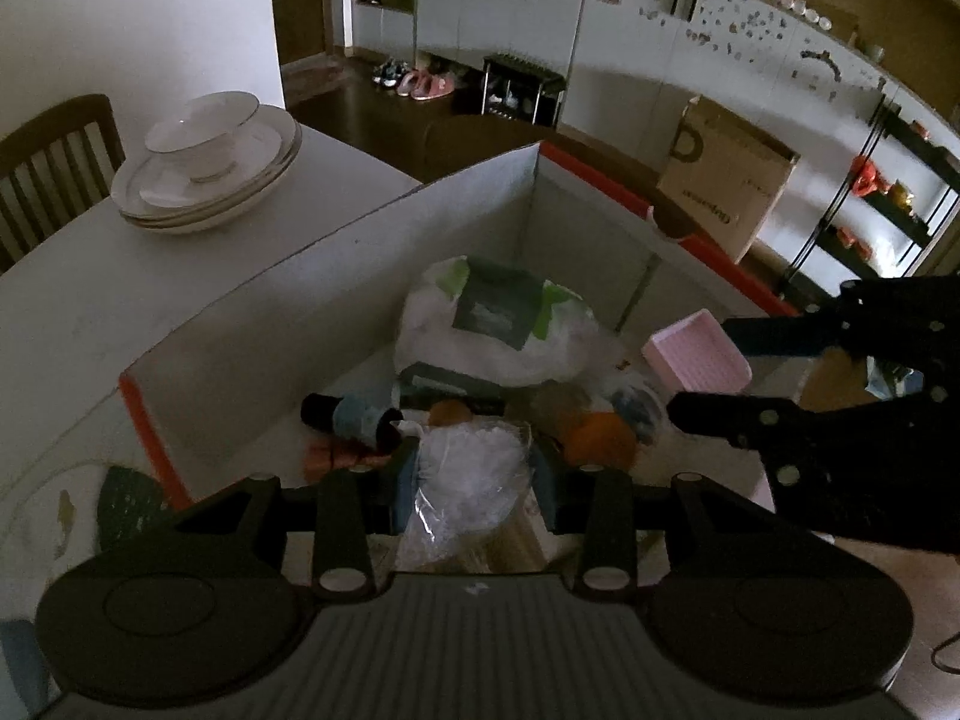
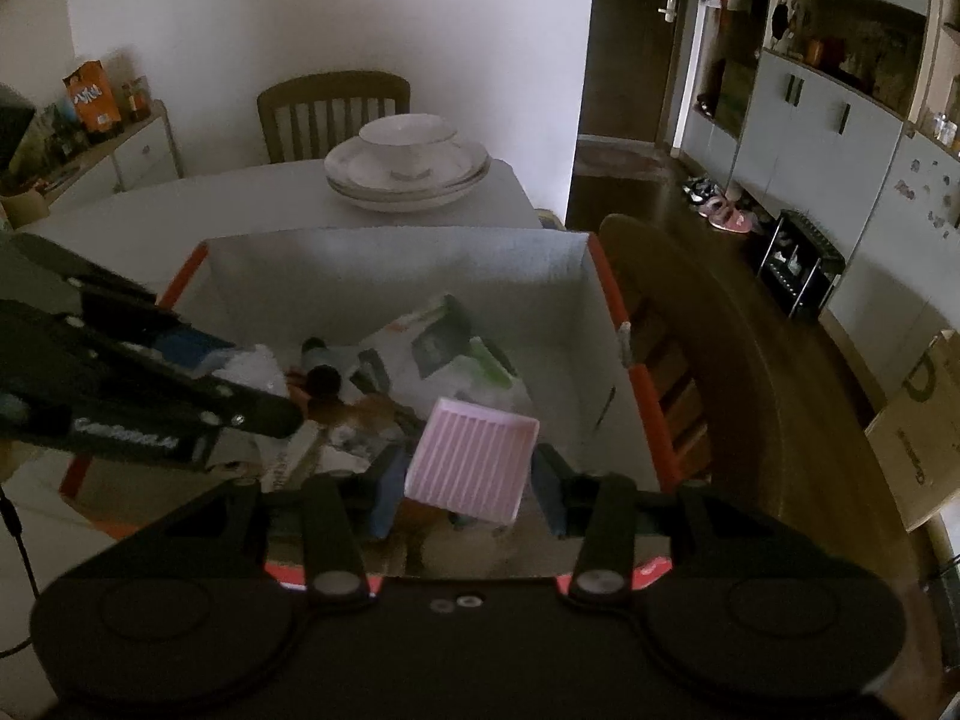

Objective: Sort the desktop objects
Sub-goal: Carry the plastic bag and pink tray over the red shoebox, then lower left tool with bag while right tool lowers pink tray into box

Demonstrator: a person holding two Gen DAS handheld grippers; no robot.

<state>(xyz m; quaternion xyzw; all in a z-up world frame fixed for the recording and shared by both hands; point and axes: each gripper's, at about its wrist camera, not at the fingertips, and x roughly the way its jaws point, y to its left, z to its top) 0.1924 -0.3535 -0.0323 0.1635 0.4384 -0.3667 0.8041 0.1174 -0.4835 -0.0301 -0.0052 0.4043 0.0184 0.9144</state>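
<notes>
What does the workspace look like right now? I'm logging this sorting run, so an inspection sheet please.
Surface: pale table, partly bare.
Job's things: open cardboard box holding bags, packets and a dark bottle; pink ridged tray; clear plastic bag.
Clutter: stacked plates with a bowl behind the box.
Grippers: left gripper shut on the clear plastic bag; right gripper shut on the pink ridged tray, both above the box.
Cables: thin dark cable at the left edge.
Surroundings: chairs, cupboards, shoes on the floor.

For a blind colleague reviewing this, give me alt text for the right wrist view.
The right gripper holds a pink ribbed tray over an open cardboard box of mixed clutter. The left gripper reaches in beside it; stacked white dishes sit behind.
</notes>
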